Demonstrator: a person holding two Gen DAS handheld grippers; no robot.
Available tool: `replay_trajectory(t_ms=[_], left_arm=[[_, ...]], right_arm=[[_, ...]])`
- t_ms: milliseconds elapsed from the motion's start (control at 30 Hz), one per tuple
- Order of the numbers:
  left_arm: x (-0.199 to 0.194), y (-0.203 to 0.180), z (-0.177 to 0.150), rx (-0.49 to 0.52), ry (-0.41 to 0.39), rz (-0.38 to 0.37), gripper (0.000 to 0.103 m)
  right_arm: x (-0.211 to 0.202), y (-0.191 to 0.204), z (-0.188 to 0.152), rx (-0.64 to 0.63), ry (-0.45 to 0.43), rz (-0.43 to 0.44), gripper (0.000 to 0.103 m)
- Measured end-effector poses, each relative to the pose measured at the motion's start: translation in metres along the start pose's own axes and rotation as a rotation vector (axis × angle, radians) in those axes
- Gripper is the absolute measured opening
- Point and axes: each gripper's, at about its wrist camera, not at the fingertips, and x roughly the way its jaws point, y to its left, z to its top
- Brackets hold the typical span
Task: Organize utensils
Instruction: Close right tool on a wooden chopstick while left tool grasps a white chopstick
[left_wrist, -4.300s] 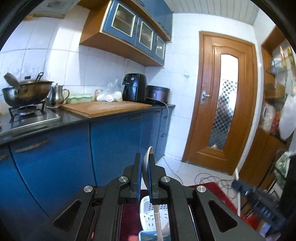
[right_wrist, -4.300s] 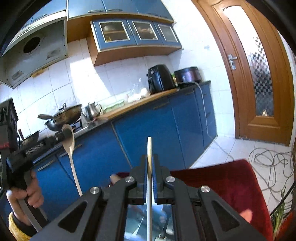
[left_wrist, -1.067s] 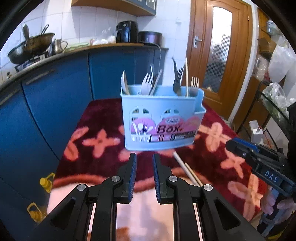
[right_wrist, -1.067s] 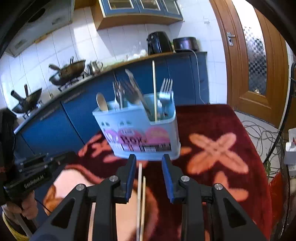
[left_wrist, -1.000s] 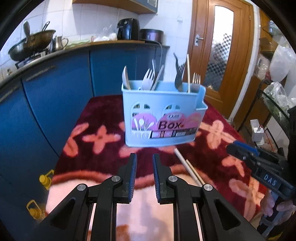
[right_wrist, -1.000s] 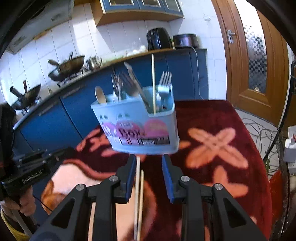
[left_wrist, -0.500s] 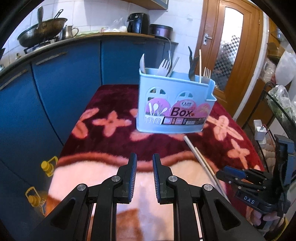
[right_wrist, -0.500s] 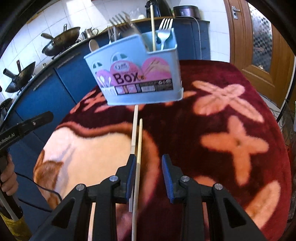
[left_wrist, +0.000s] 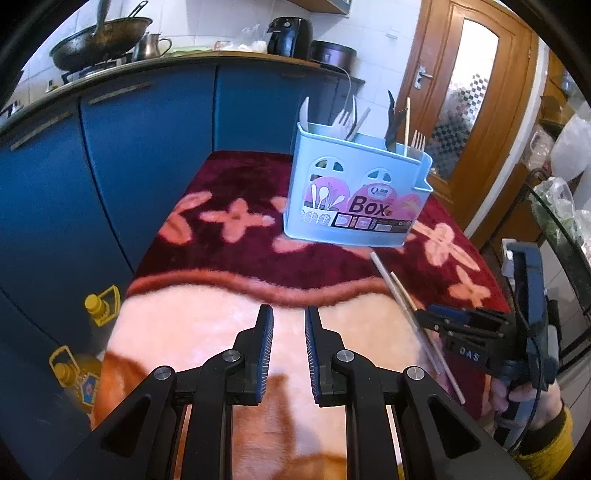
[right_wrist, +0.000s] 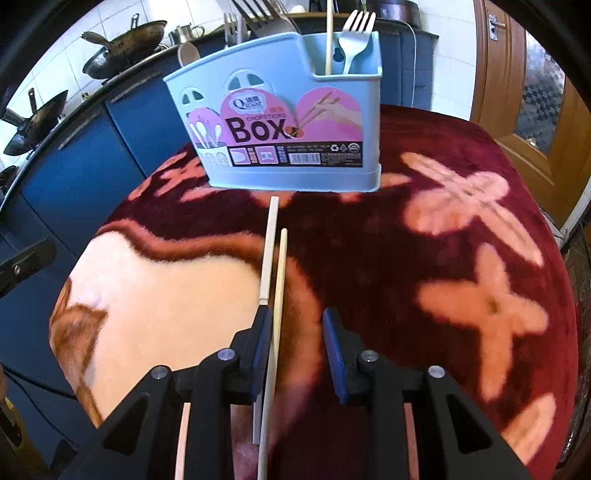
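Right tool (right_wrist: 293, 328) closing over chopsticks (right_wrist: 277, 288), maroon floral blanket (right_wrist: 461, 258) (blue cabinets (left_wrist: 147, 129) behind)

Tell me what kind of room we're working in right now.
A home kitchen, most likely: a wok on a gas stove, blue cabinets under a dark countertop, and an air fryer by the tiled wall.

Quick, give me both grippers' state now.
Left gripper: open, empty, above the blanket.
Right gripper: open, jaws closing around the wooden chopstick, not gripped yet.
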Motion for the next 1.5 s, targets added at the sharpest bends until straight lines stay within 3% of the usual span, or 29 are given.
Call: replay_trajectory(t_ms=[133,267,567,933,1233,1500], left_arm=[[0.007,-0.007,-0.001,0.008,0.016,-0.007,0.017],[0.015,-0.015,0.001,0.023,0.028,-0.015,0.017],[0.05,-0.043,0.012,-0.004,0.095,-0.092,0.017],[0.116,-0.091,0.021,0.02,0.266,-0.152,0.017],[0.145,-0.117,0.027,0.07,0.309,-0.129,0.018],[0.156,-0.124,0.027,0.106,0.299,-0.116,0.017]], right_arm=[[0.002,0.009,0.0,-0.039,-0.001,-0.047,0.023],[-0.001,0.005,0.001,-0.016,-0.016,-0.021,0.006],[-0.023,-0.02,0.0,0.076,-0.101,0.04,0.006],[-0.035,-0.048,-0.006,0.134,-0.154,0.087,0.006],[-0.04,-0.065,-0.012,0.167,-0.179,0.142,0.006],[-0.038,-0.073,-0.015,0.187,-0.196,0.173,0.006]])
